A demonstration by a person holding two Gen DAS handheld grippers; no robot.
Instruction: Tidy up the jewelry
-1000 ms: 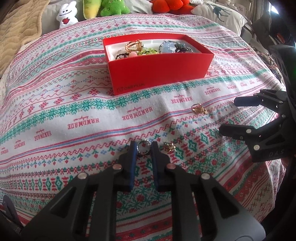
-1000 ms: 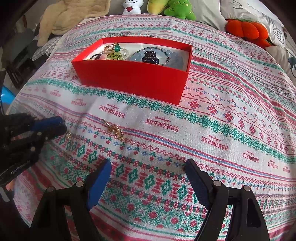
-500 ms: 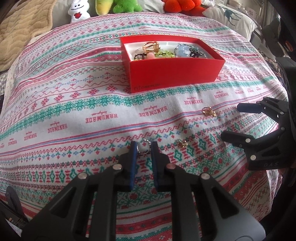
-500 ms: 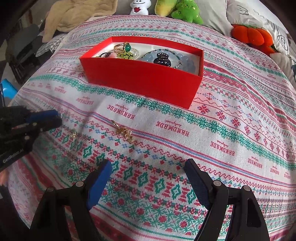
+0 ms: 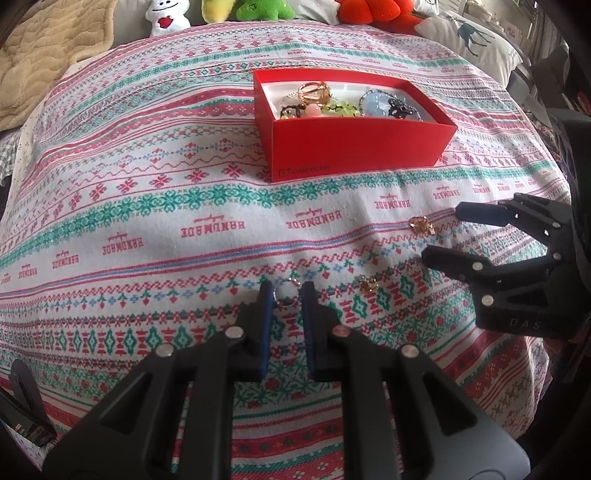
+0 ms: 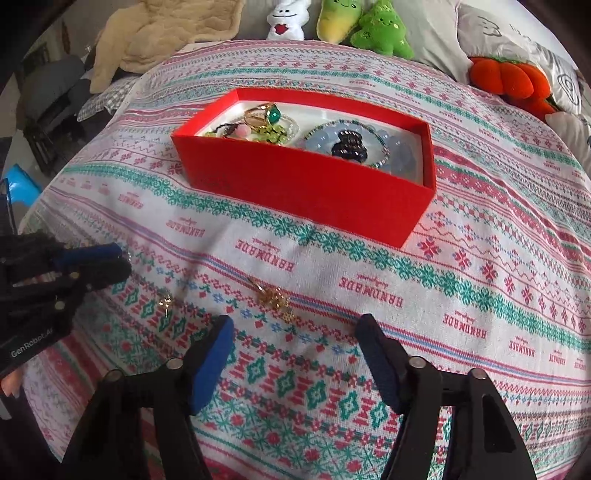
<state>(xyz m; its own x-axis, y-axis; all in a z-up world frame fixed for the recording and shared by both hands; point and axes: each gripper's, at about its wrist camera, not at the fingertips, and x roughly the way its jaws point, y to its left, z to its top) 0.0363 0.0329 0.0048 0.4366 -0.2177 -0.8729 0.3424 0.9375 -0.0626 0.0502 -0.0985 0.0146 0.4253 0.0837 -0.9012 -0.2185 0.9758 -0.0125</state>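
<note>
My left gripper (image 5: 287, 293) is shut on a small silver ring (image 5: 286, 292), just above the patterned cloth (image 5: 147, 206). It shows at the left edge of the right wrist view as the left gripper (image 6: 120, 259). A tiny gold earring (image 5: 369, 284) (image 6: 165, 301) lies on the cloth to its right. My right gripper (image 6: 293, 326) (image 5: 445, 234) points down at a gold ornament (image 6: 274, 298) (image 5: 421, 223). Its jaws are closing, with the ornament just ahead of the gap and untouched. The red box (image 5: 354, 147) (image 6: 303, 192) behind holds several rings, a blue bead bracelet (image 6: 391, 147) and a black clip (image 6: 349, 144).
Plush toys (image 6: 380, 33) and an orange one (image 6: 509, 79) line the far edge. A beige blanket (image 5: 40, 55) lies at the far left and a pillow (image 5: 469, 40) at the far right. The cloth drops off at the near and side edges.
The right gripper's jaws have narrowed, and the gold ornament now lies closer to its fingertips. The left gripper has shifted slightly with the ring still in it.
</note>
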